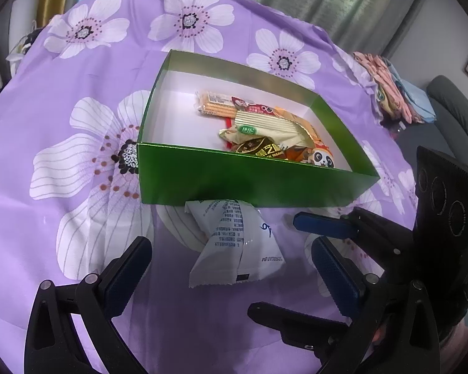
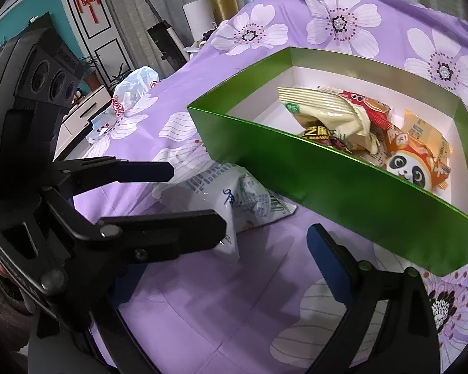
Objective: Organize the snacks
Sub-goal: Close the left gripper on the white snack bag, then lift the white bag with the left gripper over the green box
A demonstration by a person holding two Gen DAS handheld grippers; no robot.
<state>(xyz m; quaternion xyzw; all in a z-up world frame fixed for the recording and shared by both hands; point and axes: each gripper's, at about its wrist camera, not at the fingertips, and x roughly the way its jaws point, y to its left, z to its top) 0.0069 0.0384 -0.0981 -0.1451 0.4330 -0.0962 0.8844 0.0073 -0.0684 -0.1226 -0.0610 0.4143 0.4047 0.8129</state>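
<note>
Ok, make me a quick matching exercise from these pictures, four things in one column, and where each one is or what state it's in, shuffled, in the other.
Things:
1. white snack packet
2. panda packet
3. green box
4. left gripper

Places or states:
A. inside the box, at its near right corner
B. open, straddling the white packet
C. on the purple cloth, just outside the box's near wall
D. lidless, holding several snacks

Pairs: 1-C, 2-A, 3-D, 4-B
</note>
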